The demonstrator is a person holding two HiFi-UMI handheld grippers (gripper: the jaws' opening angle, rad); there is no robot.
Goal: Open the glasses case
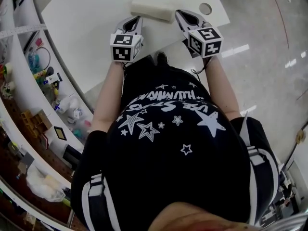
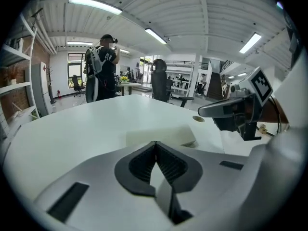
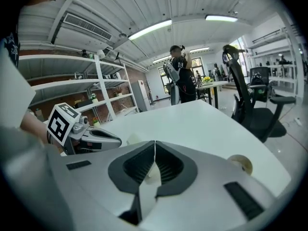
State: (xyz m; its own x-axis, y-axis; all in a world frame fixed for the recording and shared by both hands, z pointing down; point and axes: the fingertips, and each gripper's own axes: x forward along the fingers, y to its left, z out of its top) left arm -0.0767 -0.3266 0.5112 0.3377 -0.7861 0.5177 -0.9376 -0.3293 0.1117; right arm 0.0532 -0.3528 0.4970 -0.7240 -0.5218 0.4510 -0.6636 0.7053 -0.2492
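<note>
- The case (image 1: 151,11) lies on the tabletop (image 1: 86,30).
- Just left of the case, the left hand-held gripper (image 1: 138,19) has its jaws together, gripping nothing.
- Just right of the case, the right hand-held gripper (image 1: 179,14) is also closed and empty.

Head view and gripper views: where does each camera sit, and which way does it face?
Head view: on the person's head, looking steeply down at table, glasses case, own arms and shirt.
Left gripper view: on the left gripper, looking along its shut jaws at the case; right gripper at right.
Right gripper view: on the right gripper, looking across the table; left gripper at left.
Head and left gripper views share the case.
</note>
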